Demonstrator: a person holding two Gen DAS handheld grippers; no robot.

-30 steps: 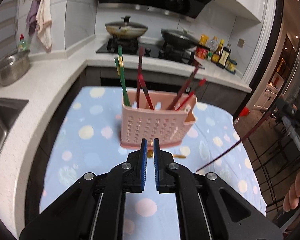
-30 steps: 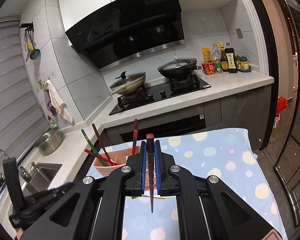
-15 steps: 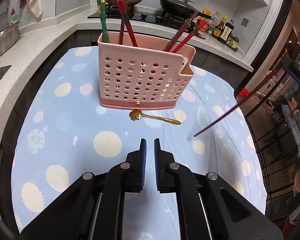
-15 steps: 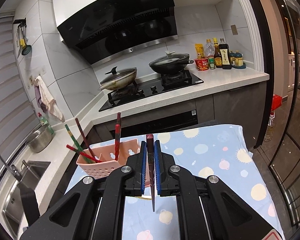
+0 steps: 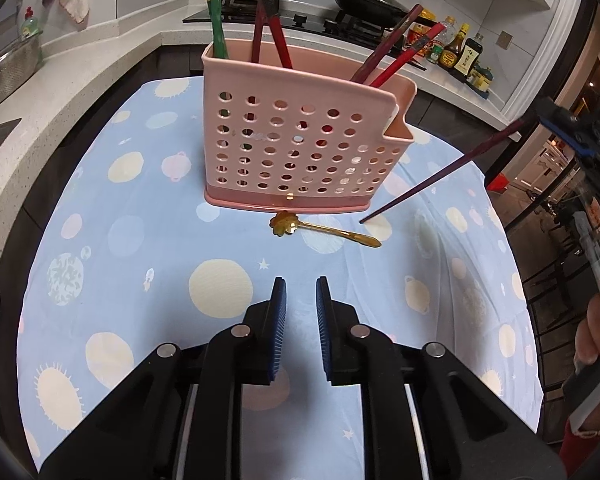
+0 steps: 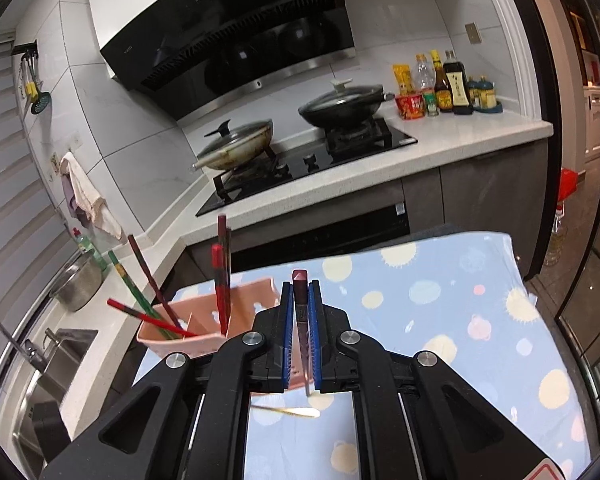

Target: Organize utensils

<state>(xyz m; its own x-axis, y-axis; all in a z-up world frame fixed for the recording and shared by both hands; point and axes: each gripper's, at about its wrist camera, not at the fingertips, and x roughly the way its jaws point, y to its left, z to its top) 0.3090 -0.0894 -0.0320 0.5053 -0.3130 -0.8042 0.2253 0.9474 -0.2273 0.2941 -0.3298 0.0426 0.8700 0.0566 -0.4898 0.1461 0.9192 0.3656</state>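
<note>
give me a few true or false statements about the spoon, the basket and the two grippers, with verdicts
1. The small gold flower-shaped spoon lies on the blue dotted tablecloth in front of the pink perforated plastic utensil basket. True.
2. The right gripper is empty. False: it is shut on a dark purple chopstick.
3. The left gripper holds the spoon. False: its fingers are opening with nothing between them, short of the spoon.
4. Green and red chopsticks stand in the basket. True.
5. The basket lies on its side. False: it stands upright.
</note>
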